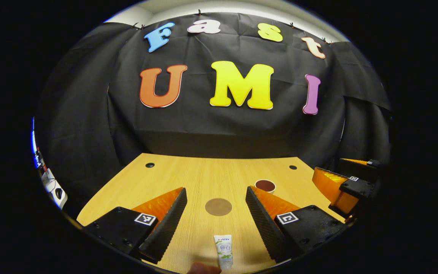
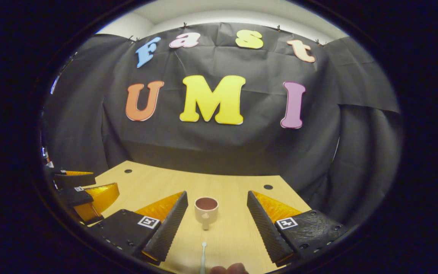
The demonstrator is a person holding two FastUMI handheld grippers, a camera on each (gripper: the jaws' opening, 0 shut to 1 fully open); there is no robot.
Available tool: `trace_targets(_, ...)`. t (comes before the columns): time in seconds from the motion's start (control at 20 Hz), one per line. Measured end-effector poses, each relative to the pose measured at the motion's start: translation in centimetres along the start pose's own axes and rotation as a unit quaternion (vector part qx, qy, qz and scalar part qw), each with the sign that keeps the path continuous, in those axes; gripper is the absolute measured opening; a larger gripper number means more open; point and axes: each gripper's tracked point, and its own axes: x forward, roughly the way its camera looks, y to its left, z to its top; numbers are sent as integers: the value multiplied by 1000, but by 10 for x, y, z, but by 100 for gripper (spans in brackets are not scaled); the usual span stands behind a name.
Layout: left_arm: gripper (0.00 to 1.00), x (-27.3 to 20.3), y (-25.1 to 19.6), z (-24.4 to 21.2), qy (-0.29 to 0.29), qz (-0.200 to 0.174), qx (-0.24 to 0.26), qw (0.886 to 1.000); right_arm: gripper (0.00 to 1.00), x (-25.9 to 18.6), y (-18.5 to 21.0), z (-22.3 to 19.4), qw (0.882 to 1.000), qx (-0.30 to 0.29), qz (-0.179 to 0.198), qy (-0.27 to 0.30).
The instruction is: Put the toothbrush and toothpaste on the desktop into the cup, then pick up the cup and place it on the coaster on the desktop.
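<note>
The left gripper (image 1: pixel 216 217) and right gripper (image 2: pixel 217 221) look alike: 2 black bodies with screws, each carrying a square black-and-white marker, and 2 orange wedge fingers faced with ridged black pads (image 1: pixel 169 222).

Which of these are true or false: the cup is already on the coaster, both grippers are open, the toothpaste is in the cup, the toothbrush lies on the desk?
1. The cup stands on the coaster. False: it stands on the bare desk, apart from the coaster.
2. The left gripper and the right gripper are open. True.
3. The toothpaste is inside the cup. False: it lies on the desk between the left gripper's fingers.
4. The toothbrush lies on the desk, in front of the cup. True.
</note>
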Motion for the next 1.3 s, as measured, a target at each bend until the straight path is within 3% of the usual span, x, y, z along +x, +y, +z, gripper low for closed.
trace_targets(0.35, 99, -9, -10, -99, 124, -11, -15, 992, 96, 8, -1, -93, 991, 4, 13, 133)
trace_targets(0.65, 99, -19, -20, -169, 225, -13, -19, 974, 96, 11, 12, -157, 973, -10, 31, 230)
trace_targets(0.95, 100, -25, -16, -200, 274, 6, -38, 961, 96, 19, 23, -201, 952, -22, 44, 302)
trace_targets(1.3, 100, -24, -22, -219, 301, 4, -39, 953, 96, 39, 35, -228, 937, -21, 47, 344)
